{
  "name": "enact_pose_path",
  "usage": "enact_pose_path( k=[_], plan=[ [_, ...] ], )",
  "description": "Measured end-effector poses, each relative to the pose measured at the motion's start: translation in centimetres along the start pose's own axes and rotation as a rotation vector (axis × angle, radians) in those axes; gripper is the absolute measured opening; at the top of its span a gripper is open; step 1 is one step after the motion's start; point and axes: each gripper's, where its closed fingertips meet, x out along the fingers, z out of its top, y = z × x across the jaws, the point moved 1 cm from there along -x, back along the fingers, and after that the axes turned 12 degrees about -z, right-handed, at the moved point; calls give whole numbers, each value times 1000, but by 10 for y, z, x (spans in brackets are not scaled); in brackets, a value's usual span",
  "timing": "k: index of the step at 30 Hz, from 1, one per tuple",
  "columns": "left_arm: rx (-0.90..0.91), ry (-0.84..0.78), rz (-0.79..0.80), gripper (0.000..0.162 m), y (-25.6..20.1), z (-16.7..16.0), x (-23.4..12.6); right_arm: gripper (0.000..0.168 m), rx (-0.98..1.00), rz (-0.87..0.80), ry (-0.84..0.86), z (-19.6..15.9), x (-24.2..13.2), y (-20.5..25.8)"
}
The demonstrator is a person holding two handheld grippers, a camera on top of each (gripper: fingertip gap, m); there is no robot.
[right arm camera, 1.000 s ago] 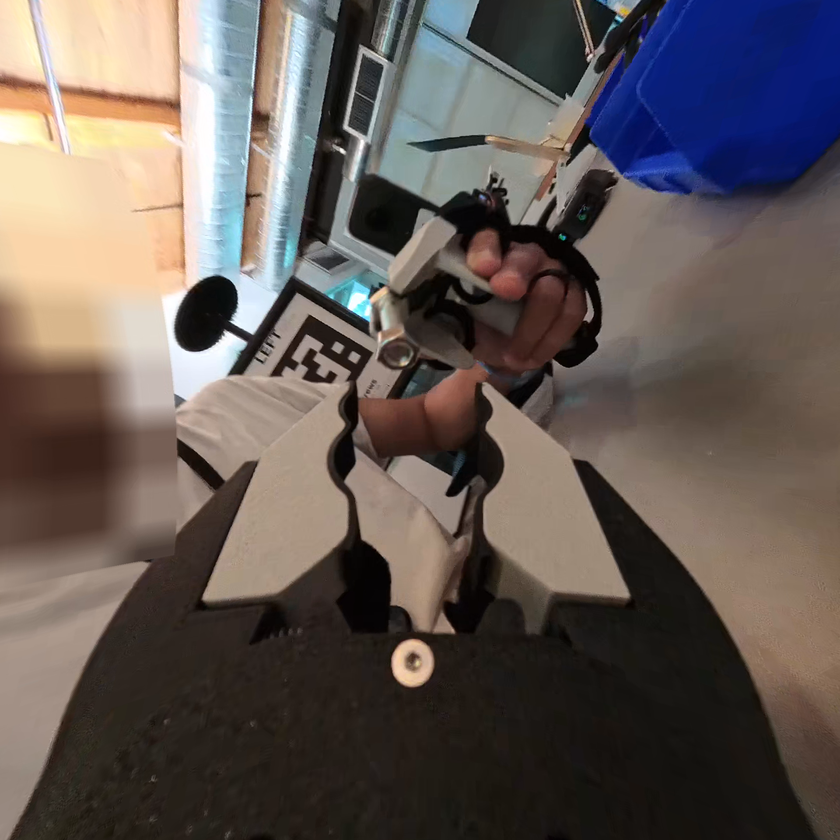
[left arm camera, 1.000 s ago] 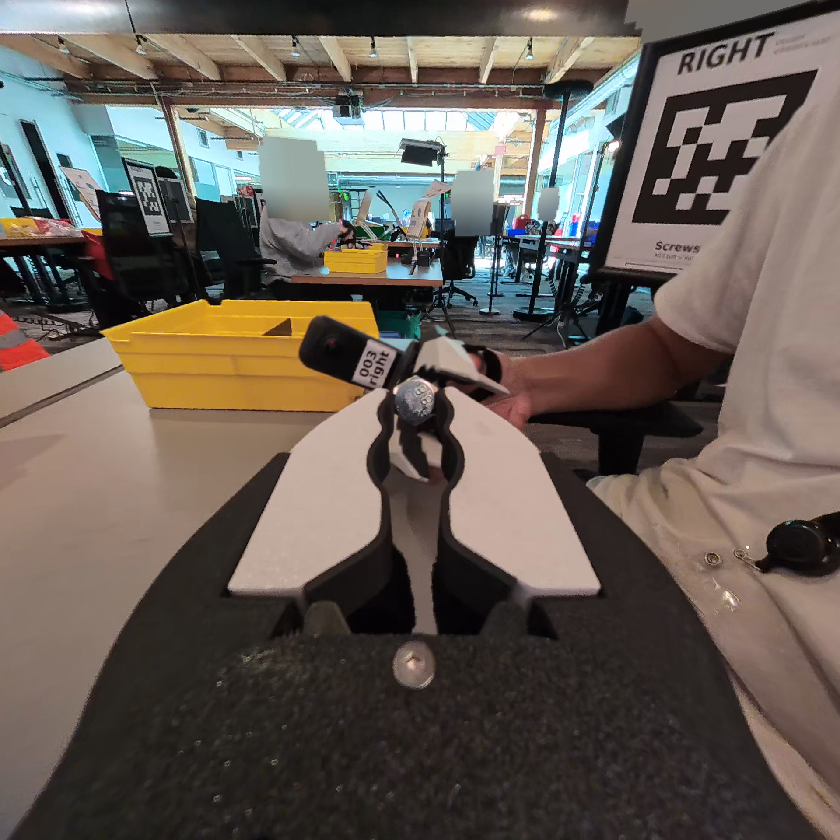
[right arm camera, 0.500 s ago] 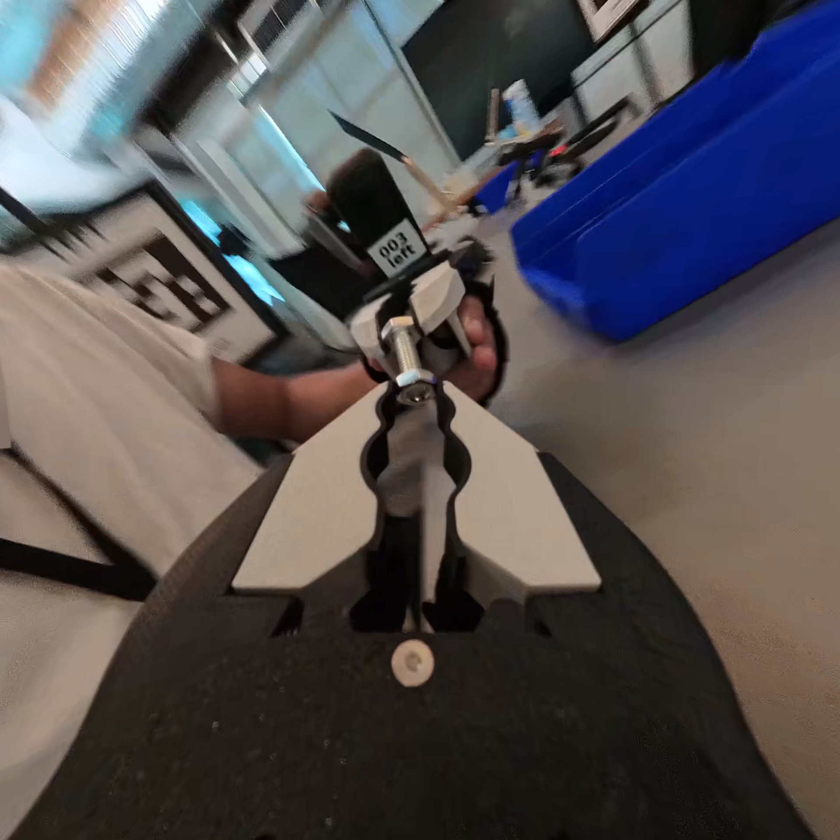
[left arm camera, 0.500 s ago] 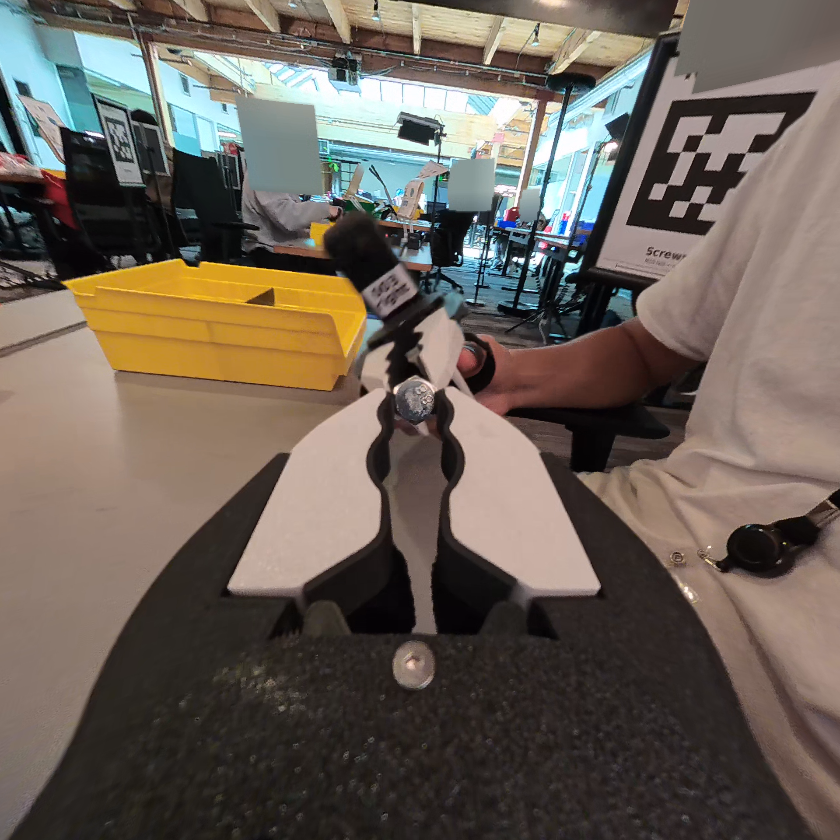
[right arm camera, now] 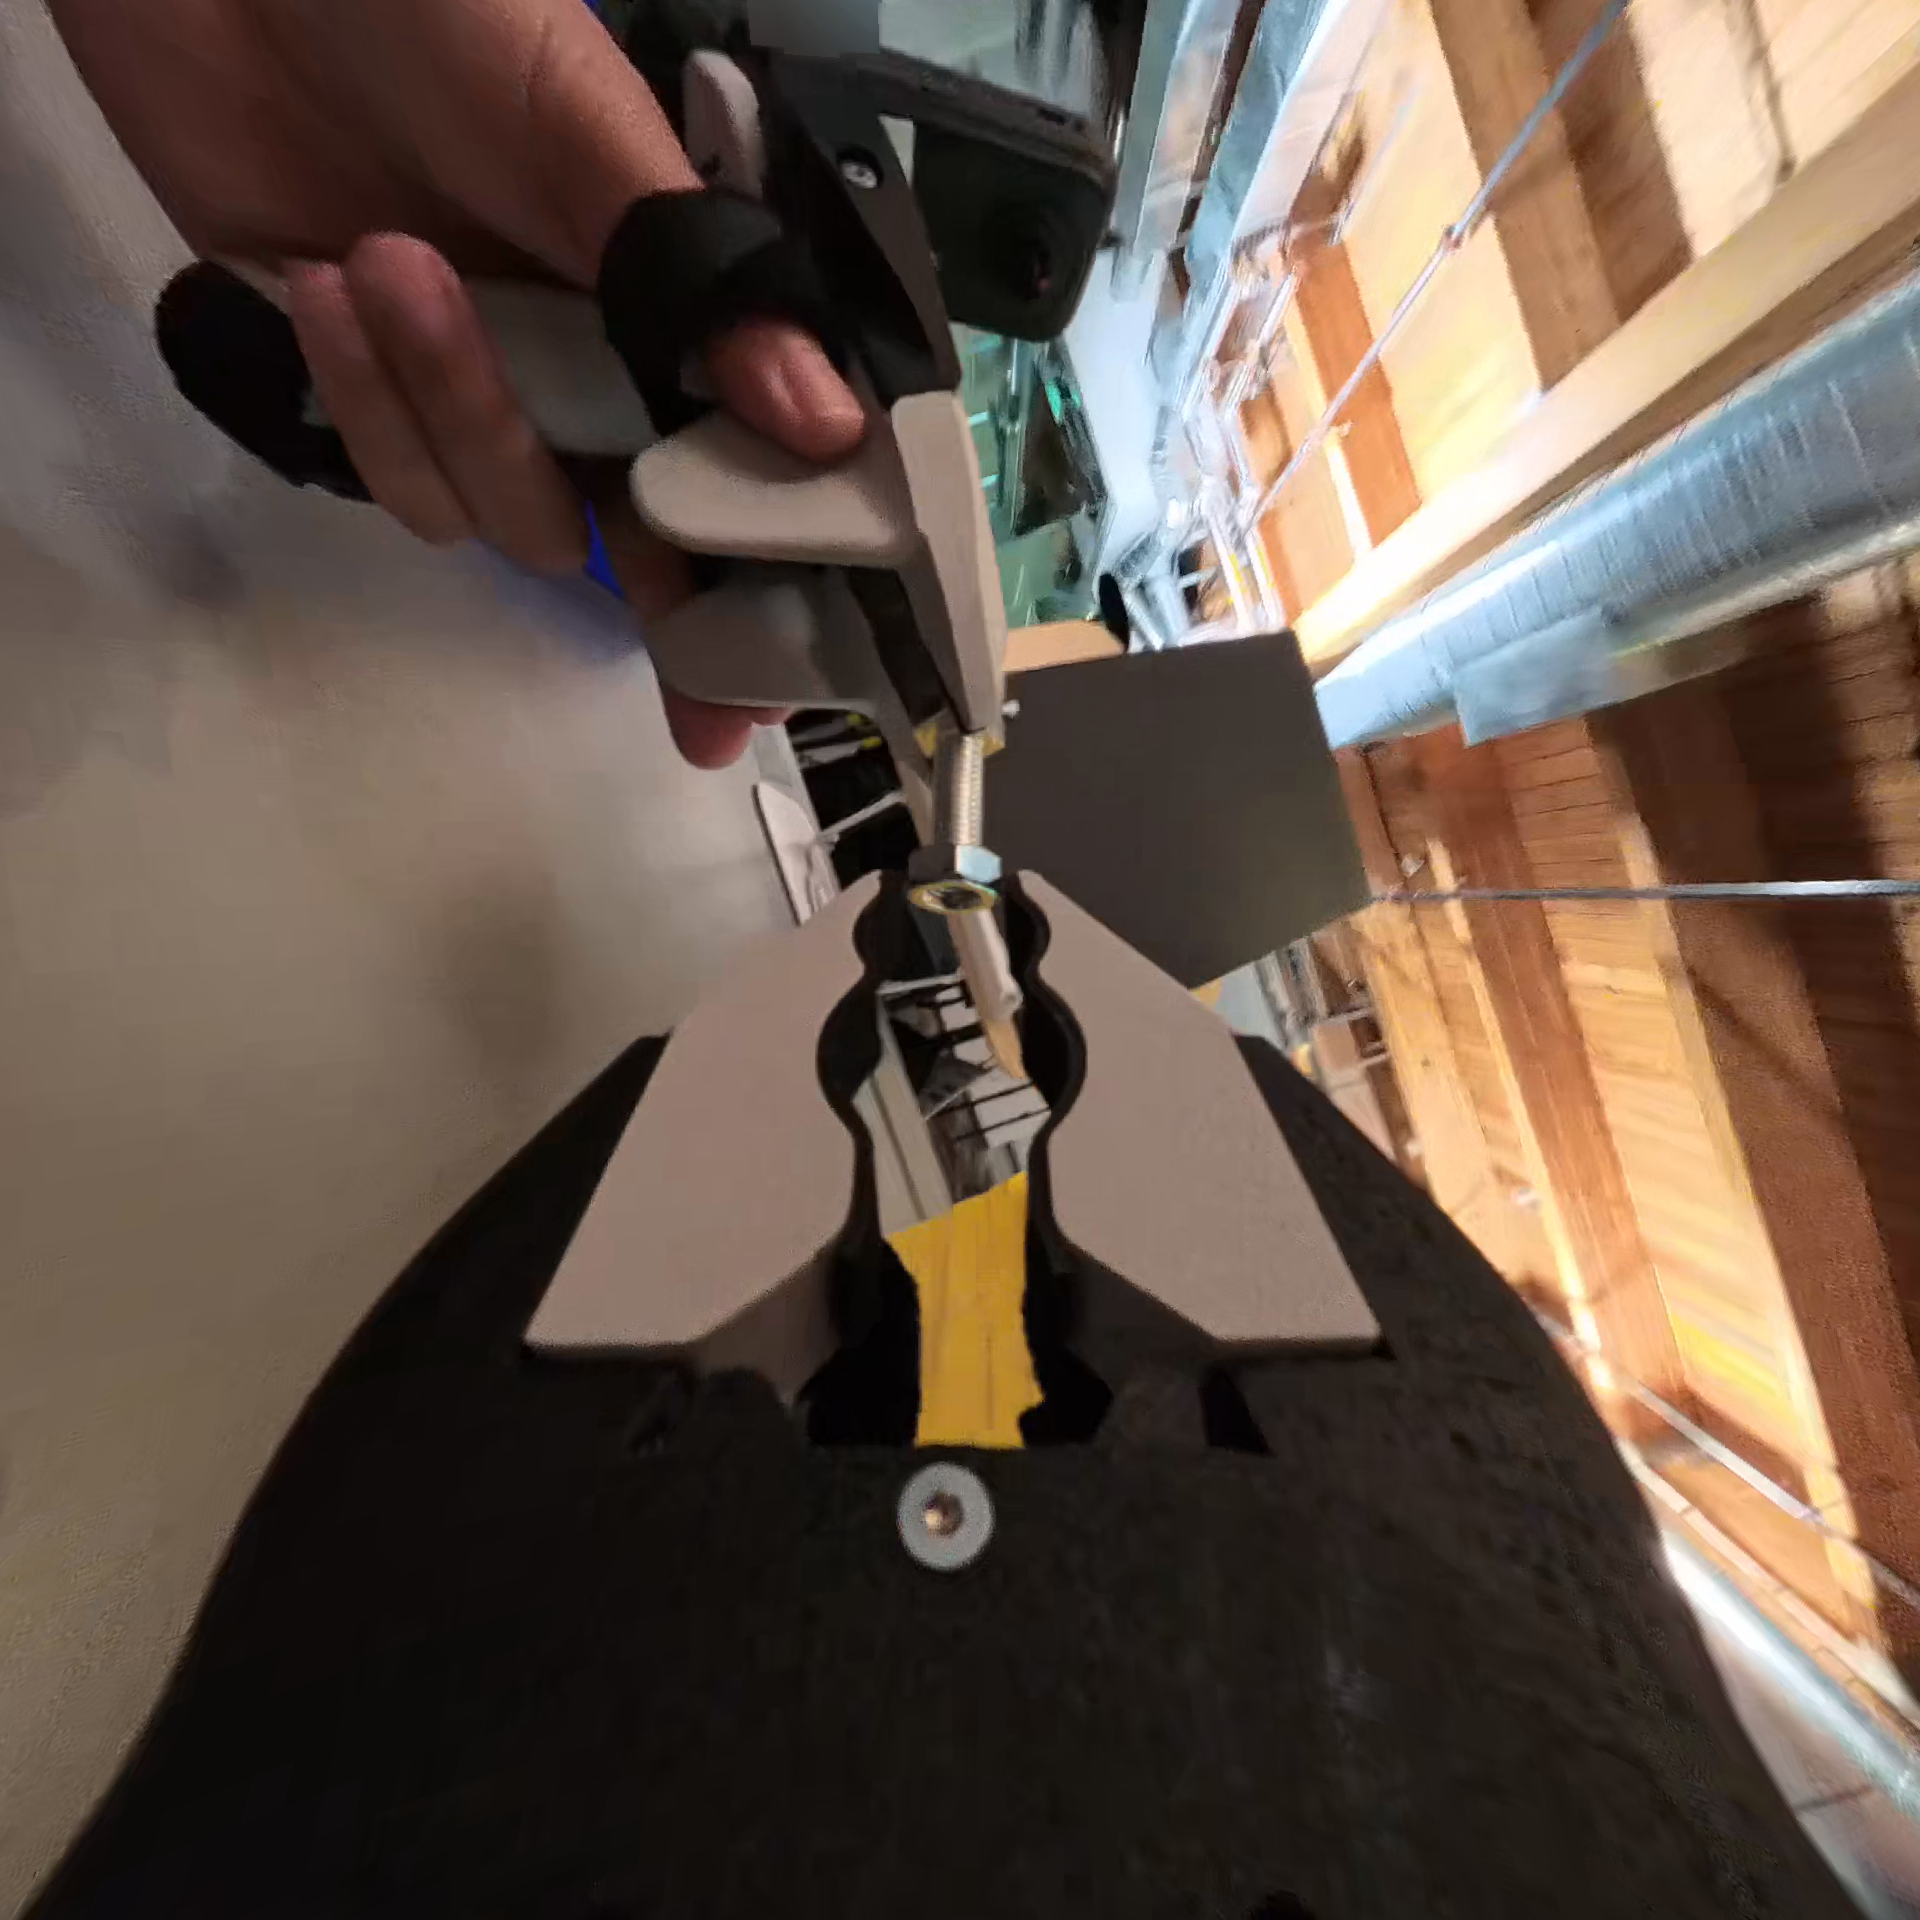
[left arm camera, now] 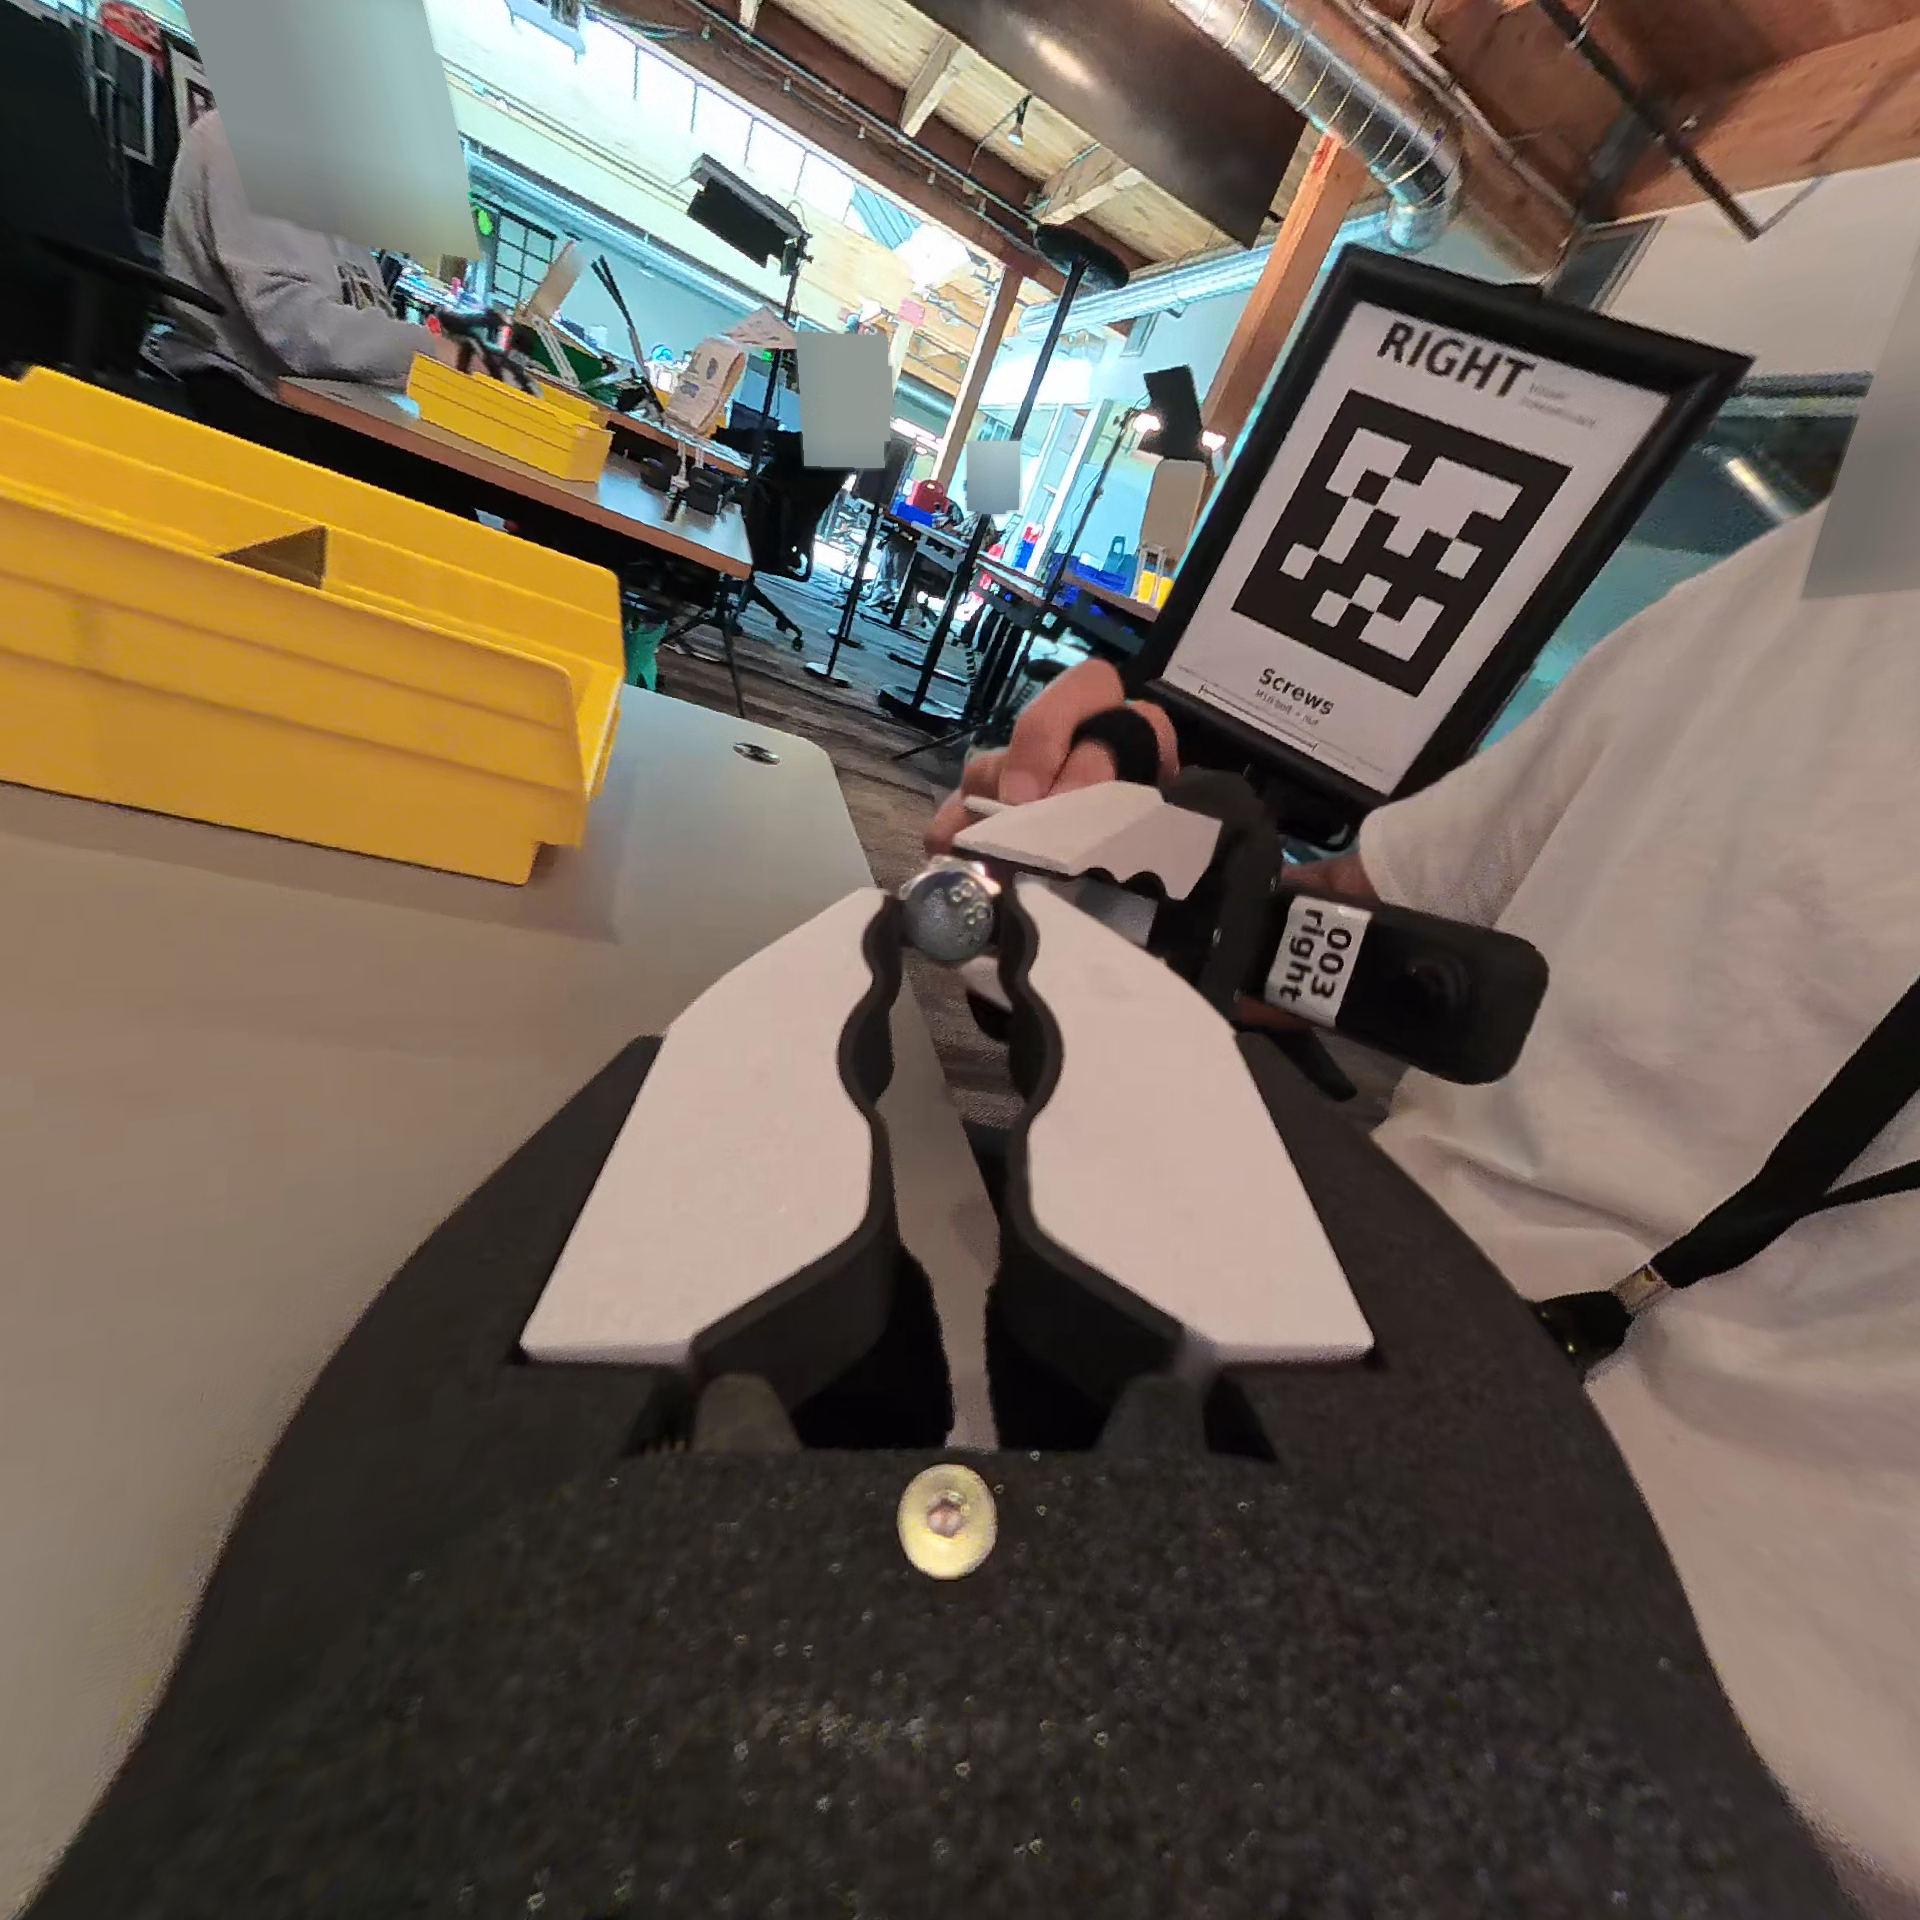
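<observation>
Two claws meet tip to tip above the near edge of a grey surface (left arm camera: 312, 1039). Nearest in the left wrist view, the left claw (left arm camera: 948, 920) is narrowed onto the round head of a bolt (left arm camera: 945, 914), gripped between its fingertips with the shank pointing away. Just past it the right claw shows side-on, its white fingers (left arm camera: 1070, 831) reaching in from the right to the far end of the bolt, a hand (left arm camera: 1049, 743) wrapped round its handle. In the right wrist view, the right claw (right arm camera: 951, 896) is closed to a narrow gap on a hex nut (right arm camera: 954, 878) that sits on the bolt's threaded shank (right arm camera: 961, 795). Beyond the nut, the shank runs up into the tips of the left claw, which a hand (right arm camera: 416, 312) holds; that view is tilted, with blur at its edges. Back in the left wrist view, a yellow bin (left arm camera: 291, 665) stands on the surface to the left, well apart from the claws. To the right is a person's white shirt (left arm camera: 1662, 935) with a black strap (left arm camera: 1787, 1164) across it. Farther off stands a black-framed sign (left arm camera: 1423, 561) with a square pattern, then desks, chairs and a timber ceiling.
</observation>
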Motion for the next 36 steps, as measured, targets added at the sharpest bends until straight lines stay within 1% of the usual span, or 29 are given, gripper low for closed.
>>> enact_pose_path(
  k=[2, 3, 6, 8, 10, 12, 13, 14, 15, 16, 18, 20, 21, 24, 26, 29, 30, 33, 34, 36],
  plan=[
    [1, -2, -4, 17, 4, 2, 2, 42, 100, 67, 40, -3, -2, 5],
    [7, -2, -2, 17, 5, 3, 2, 46, 183, 90, 52, -3, -4, 4],
    [39, -7, 7, 17, 7, 7, 3, 54, 482, 193, 99, -7, -5, 1],
    [78, -12, 12, 17, 6, 9, 2, 50, 731, 316, 154, -13, -5, 7],
    [141, -31, 22, 17, 3, 13, 1, 47, 1026, 578, 207, -9, -11, 26],
    [206, -38, 35, 17, -1, 16, -1, 47, 1388, 914, 220, 7, -23, 37],
    [221, -34, 42, 17, -3, 15, -2, 49, 1601, 1089, 173, 20, -28, 30],
    [231, -30, 48, 17, -5, 15, -4, 48, 1805, 1217, 174, 27, -27, 23],
    [243, -27, 53, 17, -8, 14, -6, 48, 1965, 1331, 186, 30, -24, 18],
    [257, -24, 60, 17, -12, 14, -8, 48, 2088, 1428, 217, 32, -22, 20],
    [295, -17, 84, 17, -18, 14, -13, 47, 2234, 1552, 299, 31, -19, 32],
    [319, -2, 107, 17, -23, 11, -17, 47, 2386, 1598, 274, 31, -9, 28],
    [328, 13, 122, 17, -25, 9, -19, 47, 2422, 1606, 232, 32, -4, 22],
    [359, 74, 172, 17, -28, -2, -23, 46, 2428, 1618, 188, 34, 5, 17],
    [375, 114, 202, 17, -30, -8, -25, 35, 2460, 1630, 179, 33, 11, 17],
    [382, 133, 249, 17, -31, -13, -29, 17, 2416, 1636, 219, 33, 16, 26],
    [375, 133, 263, 17, -31, -13, -32, 17, 2393, 1632, 227, 33, 17, 28],
    [341, 105, 289, 17, -32, -12, -39, 17, 2229, 1536, 181, 38, 23, 28],
    [322, 82, 286, 17, -33, -10, -40, 17, 2137, 1476, 142, 40, 25, 26],
    [260, 25, 265, 17, -35, -6, -42, 16, 1875, 1309, 47, 44, 27, 21]
  ],
)
